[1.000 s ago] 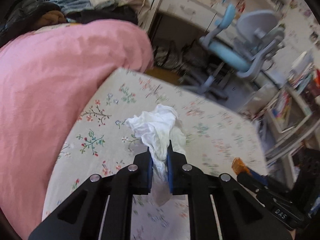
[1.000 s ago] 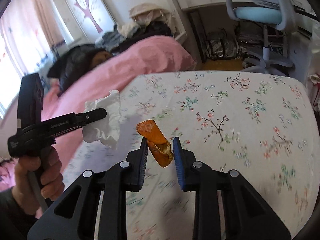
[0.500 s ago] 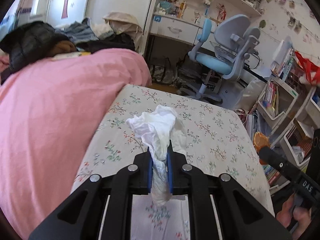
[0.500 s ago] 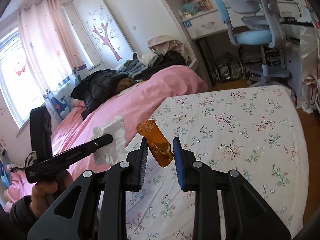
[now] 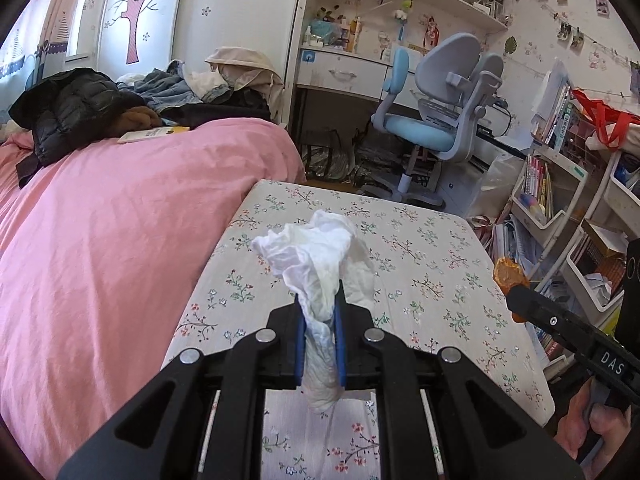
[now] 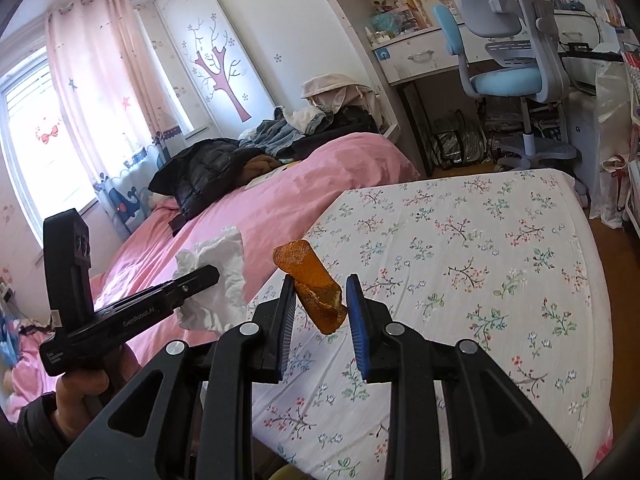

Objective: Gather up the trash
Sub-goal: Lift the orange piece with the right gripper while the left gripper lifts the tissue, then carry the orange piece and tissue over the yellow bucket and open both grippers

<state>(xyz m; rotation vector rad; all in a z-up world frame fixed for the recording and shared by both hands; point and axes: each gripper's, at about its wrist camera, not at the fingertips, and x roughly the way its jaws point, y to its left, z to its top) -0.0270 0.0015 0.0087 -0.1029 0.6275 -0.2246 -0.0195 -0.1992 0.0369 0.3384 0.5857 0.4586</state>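
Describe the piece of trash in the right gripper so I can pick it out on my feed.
Find the floral bedsheet beside the pink duvet. Held above its near edge, the right gripper is shut on a curled orange peel. Unlike the crumpled white tissue in the left gripper next to it, the peel is stiff, orange and rolled into a short tube.

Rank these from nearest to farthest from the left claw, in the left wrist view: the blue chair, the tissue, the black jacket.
1. Tissue: clamped in the left claw.
2. Black jacket: far left, on the pink bed.
3. Blue chair: upper right, at the desk beyond the bed.
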